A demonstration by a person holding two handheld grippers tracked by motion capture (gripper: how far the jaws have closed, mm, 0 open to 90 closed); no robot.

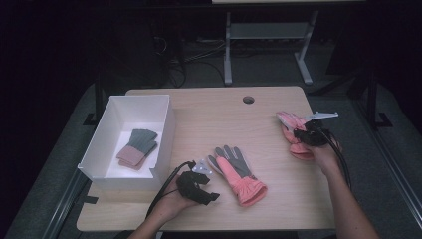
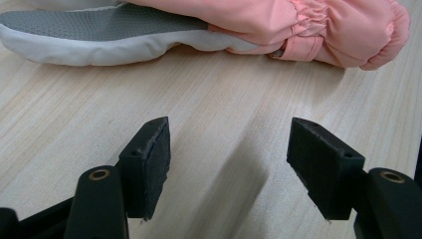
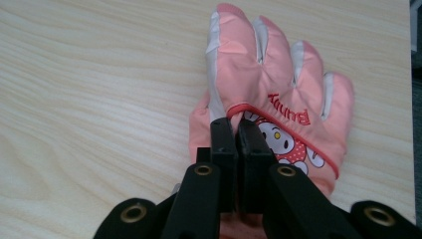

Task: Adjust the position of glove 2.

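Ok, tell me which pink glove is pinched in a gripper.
The pink glove with the cartoon print, near the table's right edge; the right gripper pinches it. The other glove lies free.

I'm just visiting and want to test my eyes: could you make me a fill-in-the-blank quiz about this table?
1. The right gripper is shut on a pink ____.
2. The left gripper has its jaws ____, with nothing between them.
3. The folded gloves lie inside a white ____.
4. The glove mid-table lies with its ____ palm up.

Missing words: glove; open; box; grey
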